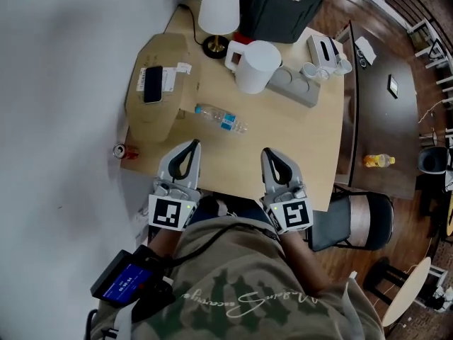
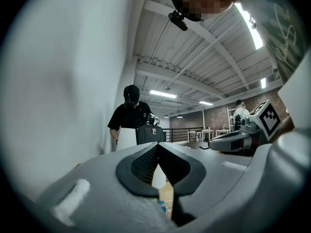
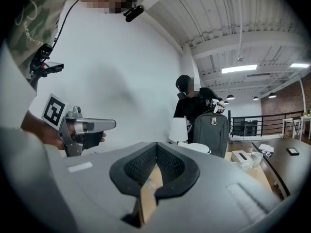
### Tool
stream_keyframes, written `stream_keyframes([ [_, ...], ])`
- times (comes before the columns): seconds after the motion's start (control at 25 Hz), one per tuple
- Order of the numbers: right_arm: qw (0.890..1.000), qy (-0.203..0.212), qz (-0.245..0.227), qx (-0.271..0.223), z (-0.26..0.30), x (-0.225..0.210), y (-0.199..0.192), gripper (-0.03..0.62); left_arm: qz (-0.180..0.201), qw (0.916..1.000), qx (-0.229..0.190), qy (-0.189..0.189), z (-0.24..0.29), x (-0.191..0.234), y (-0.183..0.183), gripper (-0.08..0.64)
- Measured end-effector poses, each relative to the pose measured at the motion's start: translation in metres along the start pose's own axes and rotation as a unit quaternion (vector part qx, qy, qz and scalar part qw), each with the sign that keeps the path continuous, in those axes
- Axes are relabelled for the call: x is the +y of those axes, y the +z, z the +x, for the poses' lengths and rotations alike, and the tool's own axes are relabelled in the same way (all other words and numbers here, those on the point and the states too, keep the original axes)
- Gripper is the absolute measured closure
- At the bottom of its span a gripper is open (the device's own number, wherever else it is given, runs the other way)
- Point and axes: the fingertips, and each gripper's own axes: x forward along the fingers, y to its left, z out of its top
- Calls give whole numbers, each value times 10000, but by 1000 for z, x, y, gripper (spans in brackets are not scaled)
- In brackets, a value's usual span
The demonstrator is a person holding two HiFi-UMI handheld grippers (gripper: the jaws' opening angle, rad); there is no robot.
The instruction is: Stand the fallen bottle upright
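Observation:
A clear plastic bottle with a blue label lies on its side in the middle of the light wooden table. Both grippers hover over the table's near edge, pointing at it. My left gripper is just below and left of the bottle, its jaws shut and empty. My right gripper is below and right of the bottle, also shut with nothing in it. In the left gripper view the closed tips meet, and a sliver of the bottle shows through the gap below them. The right gripper view shows its tips pressed together.
Behind the bottle stand a white jug, a white lamp, a grey power strip and a black backpack. A cardboard box with a phone lies left. A chair stands right. A person in black stands beyond the table.

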Motion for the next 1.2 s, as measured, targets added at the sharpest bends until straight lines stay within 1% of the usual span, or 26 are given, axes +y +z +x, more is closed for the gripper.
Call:
stream_keyframes([
  [0.08,9997,213,-57,79,12,-7,-2,589,1,9999,-28,153,7,2,5,558],
  [0.2,9979,510,-254,320,31,-14,-9,589,46,9996,28,265,18,2,6,558],
  [0.28,9942,696,-682,464,45,-17,-19,589,44,9995,-29,314,25,0,8,557],
  [0.36,9845,959,-1278,729,60,-16,-38,589,17,9993,-93,349,30,-4,8,557],
  [0.4,9782,1101,-1501,919,67,-15,-50,589,13,9993,-88,363,32,-6,6,557],
  [0.48,9645,1447,-1796,1287,81,-10,-71,589,7,9992,-16,407,35,-9,1,557],
  [0.56,9471,1864,-1998,1683,97,-2,-90,587,-29,9988,44,485,36,-8,-2,557],
  [0.64,9246,2233,-2151,2211,113,6,-114,442,-29,9984,40,559,36,-5,-1,557],
  [0.68,9133,2368,-2226,2453,122,8,-126,425,-7,9983,18,586,36,-4,1,557],
  [0.76,8933,2577,-2368,2820,140,10,-150,418,29,9980,-14,629,37,-2,4,557],
  [0.8,8829,2681,-2425,2997,149,11,-161,398,24,9978,-11,657,37,-2,4,557],
  [0.84,8709,2791,-2482,3195,158,13,-174,360,6,9976,4,694,37,-2,4,557],
  [0.88,8571,2896,-2557,3407,167,15,-187,305,-18,9973,31,738,36,-2,3,557],
  [0.92,8428,2981,-2657,3608,176,17,-200,272,-36,9969,64,786,35,-1,2,557],
  [0.96,8295,3044,-2768,3778,186,20,-212,267,-47,9964,93,836,34,1,1,557],
  [1.04,8075,3141,-2950,4029,202,23,-233,268,-69,9956,127,929,30,4,-1,557],
  [1.12,7894,3259,-3030,4229,212,27,-251,269,-79,9947,149,1014,25,7,-3,557],
  [1.2,7751,3361,-3052,4395,219,32,-264,270,-98,9935,208,1114,18,13,-6,557],
])
